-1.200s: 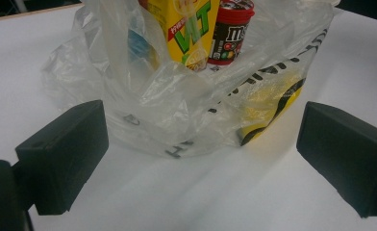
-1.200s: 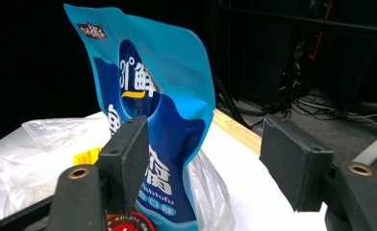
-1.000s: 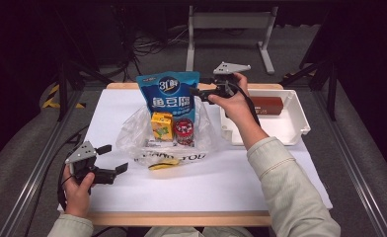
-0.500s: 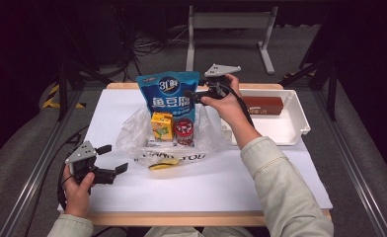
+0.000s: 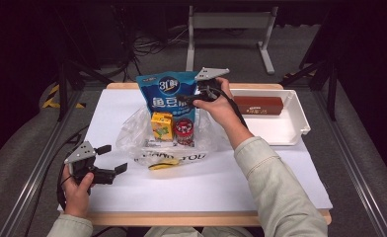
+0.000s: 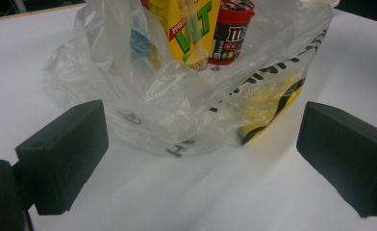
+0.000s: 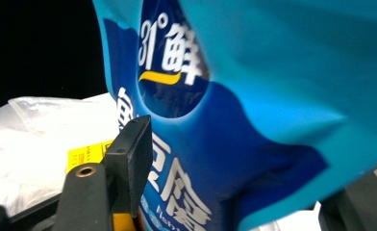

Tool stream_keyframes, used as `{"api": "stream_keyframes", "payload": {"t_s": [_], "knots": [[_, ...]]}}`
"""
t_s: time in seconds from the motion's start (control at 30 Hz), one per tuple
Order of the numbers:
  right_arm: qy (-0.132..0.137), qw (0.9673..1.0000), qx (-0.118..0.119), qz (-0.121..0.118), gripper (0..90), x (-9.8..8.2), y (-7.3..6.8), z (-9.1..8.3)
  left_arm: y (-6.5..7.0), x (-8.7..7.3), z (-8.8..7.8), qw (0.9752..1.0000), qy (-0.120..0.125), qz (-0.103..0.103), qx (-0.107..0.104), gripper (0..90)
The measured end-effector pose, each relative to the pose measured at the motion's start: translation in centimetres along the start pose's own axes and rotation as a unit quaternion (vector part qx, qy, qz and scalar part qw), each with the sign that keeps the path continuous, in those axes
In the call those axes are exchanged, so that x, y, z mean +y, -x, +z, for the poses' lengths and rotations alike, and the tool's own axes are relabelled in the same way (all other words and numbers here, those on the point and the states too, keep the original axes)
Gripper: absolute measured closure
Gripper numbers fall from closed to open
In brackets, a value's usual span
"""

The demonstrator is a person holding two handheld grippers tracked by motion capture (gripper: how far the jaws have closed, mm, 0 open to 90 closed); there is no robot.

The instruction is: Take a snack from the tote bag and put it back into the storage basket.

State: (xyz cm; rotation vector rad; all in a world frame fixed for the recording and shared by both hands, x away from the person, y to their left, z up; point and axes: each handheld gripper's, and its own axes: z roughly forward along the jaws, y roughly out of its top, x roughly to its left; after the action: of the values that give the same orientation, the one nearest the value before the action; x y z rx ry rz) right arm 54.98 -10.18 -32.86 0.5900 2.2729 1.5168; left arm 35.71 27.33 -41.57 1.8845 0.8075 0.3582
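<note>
A tall blue snack bag (image 5: 164,94) stands upright at the back of a clear plastic bag (image 5: 132,133). My right gripper (image 5: 189,101) reaches in from the right, and its jaws have just been closing with the blue bag (image 7: 254,144) between them. The pads press on the bag, which is dented there. In front of it a yellow drink carton (image 5: 162,126) and a red candy tub (image 5: 184,131) sit inside the plastic bag. My left gripper (image 5: 113,158) rests open near the table's front left, facing the plastic bag (image 6: 177,96), nothing between its jaws.
A white tray (image 5: 290,133) at the right holds a long brown box (image 5: 258,104). The plastic bag has black lettering and a yellow patch (image 5: 162,165) along its near side. White paper covers the table (image 5: 221,182).
My right gripper has moved left and slightly down, from beside the blue bag onto its right edge. The left gripper has stayed put.
</note>
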Motion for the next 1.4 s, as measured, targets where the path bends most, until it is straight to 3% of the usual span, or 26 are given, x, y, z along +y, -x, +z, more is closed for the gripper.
{"api": "stream_keyframes", "payload": {"t_s": [0.17,0.3,0.47,0.5,0.57,0.83,1.03,1.4], "knots": [[-0.01,0.9999,-0.002,-0.009,41.5,-0.2,0.0,0.4,0.0,0.0,0.0,1.0,0.0,0.0,-0.001,4.4],[-0.029,0.9991,-0.009,-0.031,47.3,-0.4,-0.1,0.7,-0.1,0.0,0.0,1.0,0.002,-0.005,0.0,4.4],[-0.041,0.998,-0.006,-0.047,63.9,-0.3,0.0,0.5,-0.1,0.0,0.0,1.0,0.0,-0.003,-0.002,4.4],[-0.041,0.998,-0.006,-0.047,63.9,-0.3,0.0,0.5,-0.1,0.0,0.0,1.0,0.0,-0.003,-0.002,4.4],[-0.051,0.9973,0.0,-0.052,73.4,-0.2,0.0,0.4,-0.1,0.0,0.0,1.0,-0.001,-0.001,-0.002,4.4],[-0.066,0.9951,-0.001,-0.074,86.9,0.0,-0.9,0.4,0.0,0.0,0.0,1.0,-0.001,-0.001,-0.001,4.4],[-0.074,0.9952,-0.014,-0.063,89.4,0.2,-1.5,0.4,0.0,-0.1,-0.1,1.0,0.0,-0.003,0.0,4.4],[-0.069,0.9966,-0.019,-0.042,90.0,1.2,-2.2,0.1,-0.1,-0.1,0.0,1.0,-0.002,0.0,-0.001,4.4]]}}
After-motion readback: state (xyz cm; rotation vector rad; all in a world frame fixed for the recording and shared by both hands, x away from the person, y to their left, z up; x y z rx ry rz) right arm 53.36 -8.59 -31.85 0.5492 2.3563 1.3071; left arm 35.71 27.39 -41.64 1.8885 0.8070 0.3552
